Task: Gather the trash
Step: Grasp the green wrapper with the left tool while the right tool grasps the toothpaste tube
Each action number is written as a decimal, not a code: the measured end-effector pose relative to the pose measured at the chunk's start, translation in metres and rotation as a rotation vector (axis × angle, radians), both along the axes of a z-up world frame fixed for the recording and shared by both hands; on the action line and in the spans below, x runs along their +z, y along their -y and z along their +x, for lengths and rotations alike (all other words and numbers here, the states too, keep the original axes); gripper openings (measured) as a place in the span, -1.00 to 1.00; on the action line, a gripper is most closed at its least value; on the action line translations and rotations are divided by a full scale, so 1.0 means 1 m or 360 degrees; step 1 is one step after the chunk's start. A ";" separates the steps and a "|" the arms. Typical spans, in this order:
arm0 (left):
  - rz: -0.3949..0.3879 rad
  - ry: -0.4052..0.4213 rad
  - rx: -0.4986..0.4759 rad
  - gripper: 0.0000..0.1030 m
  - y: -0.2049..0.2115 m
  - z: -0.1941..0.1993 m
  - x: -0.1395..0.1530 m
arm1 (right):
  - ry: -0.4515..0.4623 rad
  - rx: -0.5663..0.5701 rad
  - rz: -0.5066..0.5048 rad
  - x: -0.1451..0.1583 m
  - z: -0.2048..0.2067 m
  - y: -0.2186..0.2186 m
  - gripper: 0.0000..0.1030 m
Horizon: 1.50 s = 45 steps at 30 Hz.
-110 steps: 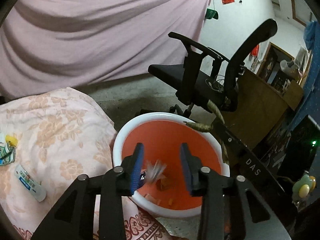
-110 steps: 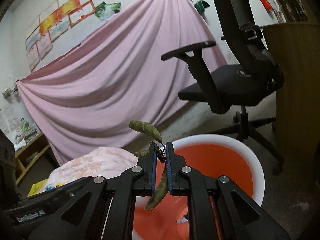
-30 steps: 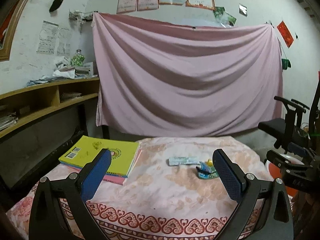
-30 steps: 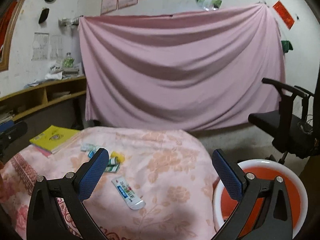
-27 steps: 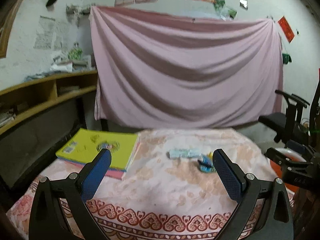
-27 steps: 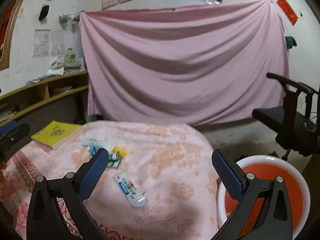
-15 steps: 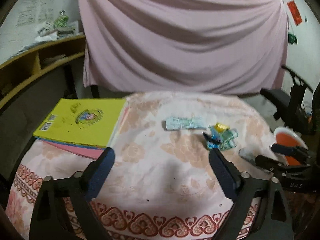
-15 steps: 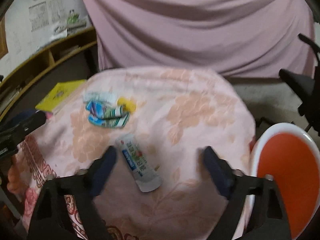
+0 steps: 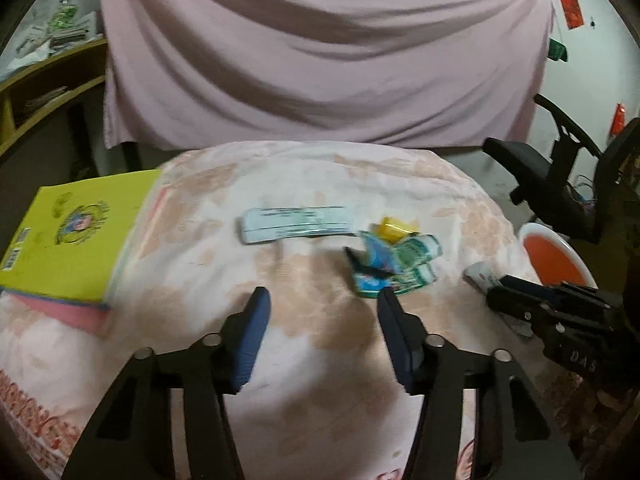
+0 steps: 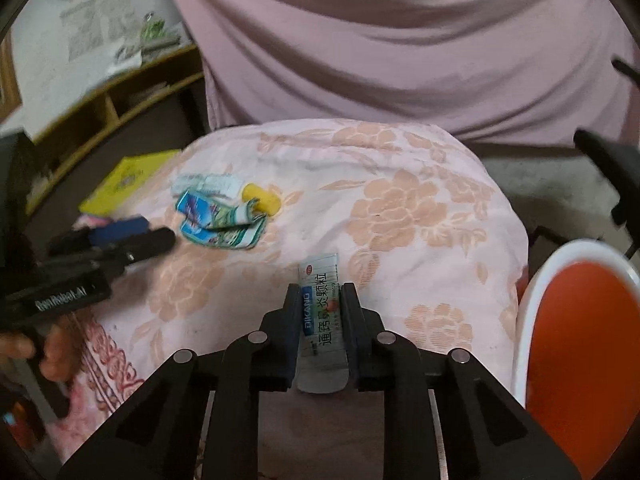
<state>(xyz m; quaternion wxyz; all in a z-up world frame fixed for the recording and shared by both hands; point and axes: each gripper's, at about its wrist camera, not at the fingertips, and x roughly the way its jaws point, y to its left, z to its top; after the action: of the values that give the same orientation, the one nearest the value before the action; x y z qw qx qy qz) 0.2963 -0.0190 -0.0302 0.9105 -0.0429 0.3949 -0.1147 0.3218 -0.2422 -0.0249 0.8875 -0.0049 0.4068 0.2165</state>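
Observation:
A white medicine sachet (image 10: 323,312) with blue and green print lies on the floral cloth, and my right gripper (image 10: 320,304) is shut on it, one pad on each long edge. My left gripper (image 9: 322,312) is open and empty above the cloth, just short of a pile of blue and green wrappers (image 9: 394,260) with a yellow piece (image 9: 394,227). The pile also shows in the right wrist view (image 10: 220,220). A long pale packet (image 9: 294,224) lies beyond the left gripper. The orange basin (image 10: 580,344) with a white rim stands low at the right.
A yellow book (image 9: 76,236) on a pink one lies at the table's left. A pink curtain (image 9: 320,60) hangs behind. A black office chair (image 9: 560,168) stands at the right beyond the basin. Wooden shelves (image 10: 120,92) run along the left wall.
Both grippers have dropped toward the table. My right gripper has closed from wide open onto the white sachet. My left gripper has narrowed and moved closer to the wrapper pile.

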 end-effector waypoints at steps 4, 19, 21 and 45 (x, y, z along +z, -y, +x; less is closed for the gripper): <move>-0.0032 -0.0006 -0.0068 -0.12 0.011 0.007 0.001 | 0.0021 -0.0069 0.0013 0.003 0.002 0.006 -0.69; -0.0147 -0.0050 0.0006 -0.58 0.018 0.029 0.007 | 0.0005 -0.0078 0.0031 0.001 0.005 0.006 -0.68; -0.0134 -0.0051 0.0013 -0.60 0.018 0.028 0.008 | 0.0004 -0.0077 0.0033 0.001 0.005 0.006 -0.68; 0.0093 0.0000 -0.0148 -0.94 0.062 -0.020 0.016 | 0.0066 -0.0102 0.0091 0.008 -0.013 0.013 -0.69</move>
<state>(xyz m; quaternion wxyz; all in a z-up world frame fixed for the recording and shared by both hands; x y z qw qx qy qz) 0.2766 -0.0805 -0.0145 0.9051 0.0022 0.3995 -0.1452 0.3093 -0.2551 -0.0167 0.9019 0.0291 0.3819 0.1995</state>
